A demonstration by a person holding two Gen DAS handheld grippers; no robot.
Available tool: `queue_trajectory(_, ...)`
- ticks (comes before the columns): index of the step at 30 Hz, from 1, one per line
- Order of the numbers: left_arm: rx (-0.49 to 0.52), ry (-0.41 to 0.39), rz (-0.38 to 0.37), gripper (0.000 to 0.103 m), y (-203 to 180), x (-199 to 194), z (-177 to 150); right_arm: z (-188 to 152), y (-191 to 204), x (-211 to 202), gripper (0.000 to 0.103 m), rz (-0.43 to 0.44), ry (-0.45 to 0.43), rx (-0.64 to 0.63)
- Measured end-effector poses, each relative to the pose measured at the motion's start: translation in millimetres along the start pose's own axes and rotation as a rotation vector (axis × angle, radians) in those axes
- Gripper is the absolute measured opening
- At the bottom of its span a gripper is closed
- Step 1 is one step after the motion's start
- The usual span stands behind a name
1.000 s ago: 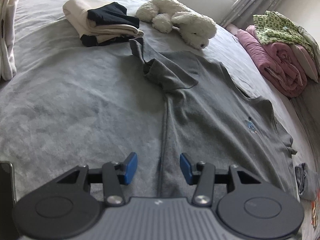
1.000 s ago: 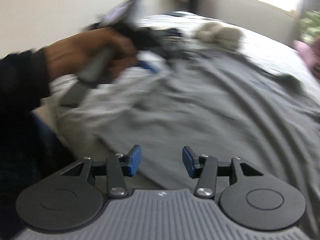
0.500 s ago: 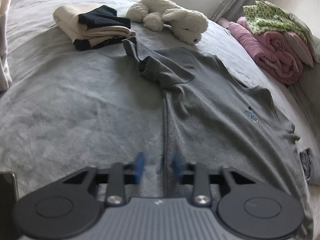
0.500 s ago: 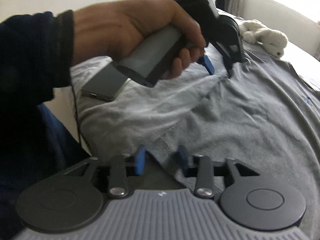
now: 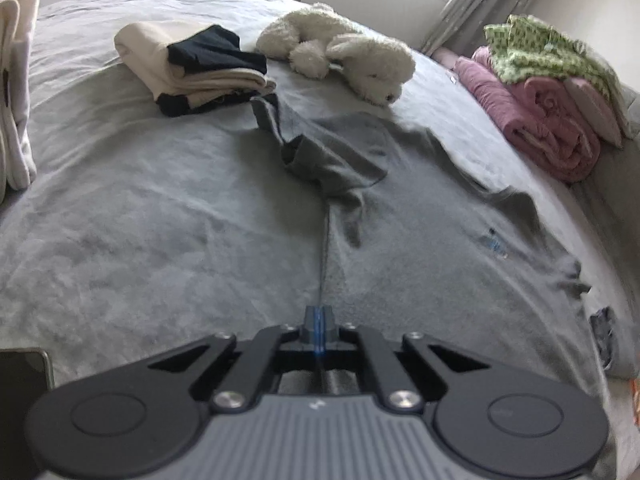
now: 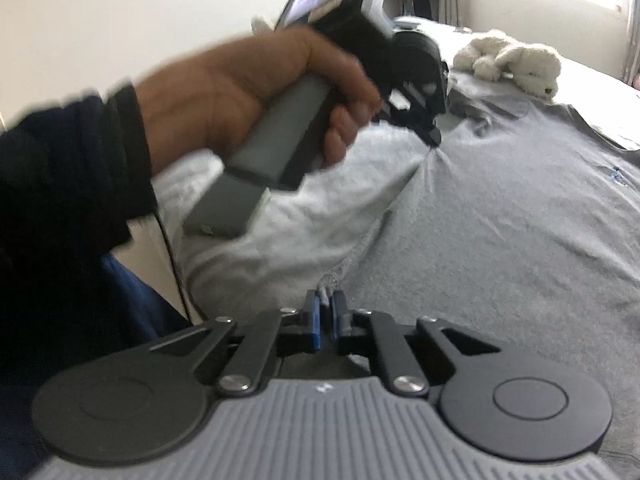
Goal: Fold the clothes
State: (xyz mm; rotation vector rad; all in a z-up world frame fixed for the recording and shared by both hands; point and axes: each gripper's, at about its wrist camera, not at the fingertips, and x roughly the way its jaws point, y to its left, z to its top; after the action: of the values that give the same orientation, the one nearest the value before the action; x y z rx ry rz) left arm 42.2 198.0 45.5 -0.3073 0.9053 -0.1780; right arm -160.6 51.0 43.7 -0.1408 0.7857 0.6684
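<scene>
A: Where's the grey T-shirt (image 5: 432, 240) lying, & what's gripped?

B: It's spread flat on the grey bed (image 5: 140, 208), right of centre. Near left side edge is pinched by left gripper (image 5: 319, 320), jaws fully closed. Near hem corner is clamped in right gripper (image 6: 325, 312), jaws nearly closed.

A: Step in hand?

B: Judged a side fold; edge likely to be lifted & carried right, kept taut.

A: Any writing?

B: Small blue chest emblem (image 5: 493, 242) is seen, too blurred to read.

No readable text, labels or numbers anywhere.
</scene>
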Motion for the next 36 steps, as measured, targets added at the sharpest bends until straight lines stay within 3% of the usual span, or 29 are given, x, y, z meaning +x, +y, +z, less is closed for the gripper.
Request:
queue_trajectory(11,0.015,0.023,0.014,0.000,0.6,5.2,-1.4,-4.1,-5.8,5.8,0.010,0.031,0.022,0.042)
queue_trajectory(17,-0.018,0.001,0.059,0.003,8.2,2.1,1.7,-0.8,-12.8,-4.2,0.021,0.076,0.011,0.054)
queue_trajectory(19,-0.022,-0.011,0.069,0.003,9.9,-1.1,2.0,0.5,-21.4,-12.9,0.037,0.083,-0.012,0.089)
queue_trajectory(22,-0.022,-0.027,0.077,0.004,8.6,-4.2,2.4,1.3,-34.5,-27.9,0.038,0.097,-0.048,0.126)
queue_trajectory(25,-0.023,-0.042,0.083,0.004,6.5,-7.0,2.9,-0.5,-51.1,-37.4,0.038,0.039,-0.061,0.140)
queue_trajectory(30,0.006,-0.069,0.050,0.006,-5.7,-12.7,0.6,-15.1,-103.8,-49.1,0.038,-0.060,-0.045,0.305)
queue_trajectory(33,0.036,-0.057,0.006,0.008,-19.2,-10.0,-5.7,-27.6,-118.8,-42.4,0.038,-0.163,0.039,0.287)
queue_trajectory(36,0.076,-0.026,0.020,0.008,-30.9,-0.7,-12.7,-37.7,-125.9,-50.4,0.038,-0.134,0.048,0.307)
